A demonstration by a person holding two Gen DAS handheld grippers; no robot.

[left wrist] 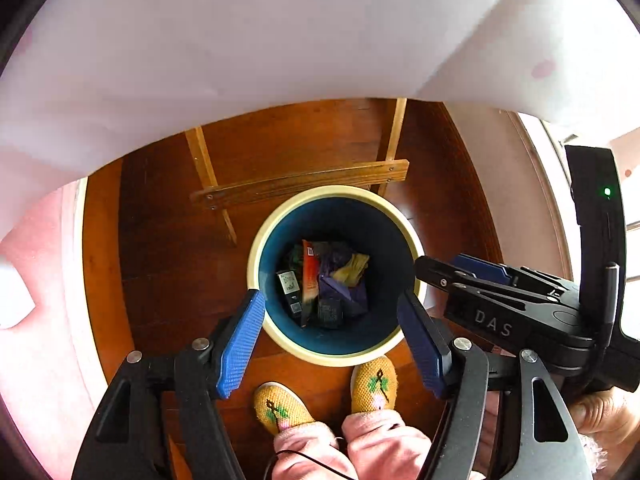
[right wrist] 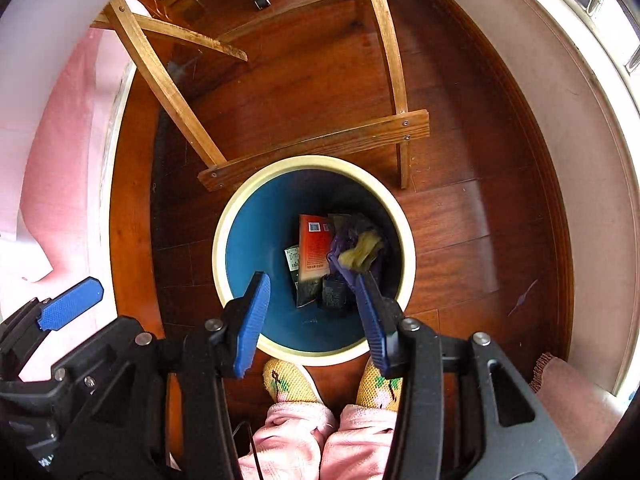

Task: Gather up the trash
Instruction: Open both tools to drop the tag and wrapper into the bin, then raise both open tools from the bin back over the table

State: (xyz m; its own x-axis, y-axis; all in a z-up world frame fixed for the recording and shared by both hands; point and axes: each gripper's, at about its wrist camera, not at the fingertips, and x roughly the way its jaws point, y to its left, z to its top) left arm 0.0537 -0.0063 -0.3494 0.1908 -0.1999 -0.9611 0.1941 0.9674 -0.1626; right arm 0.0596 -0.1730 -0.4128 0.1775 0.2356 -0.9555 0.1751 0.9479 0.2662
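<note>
Over the wooden floor (right wrist: 460,240), the one round bin (right wrist: 224,248) stands just in front of a wooden table frame (right wrist: 316,148), its cream rim showing whole and its blue inside open to both cameras. The collecting looks well along, in my judgement: the trash already lies at the bottom of the bin, toward its far right wall, and no loose litter shows on the floor near it; whether more waits on the white tabletop (left wrist: 240,40) above cannot be told. Counted in the bin: one red packet (right wrist: 314,250), upright against the pile; one purple wrapper (left wrist: 340,288); one crumpled yellow-green scrap (right wrist: 362,254) on top; and two or three small dark printed packs (right wrist: 334,296), too tangled to count surely. Two slippers (left wrist: 280,404) stand at the bin's near rim. Both tools hang above the bin: the left gripper (left wrist: 332,320) and the right gripper (right wrist: 316,316) each have their jaws apart, holding nothing.
</note>
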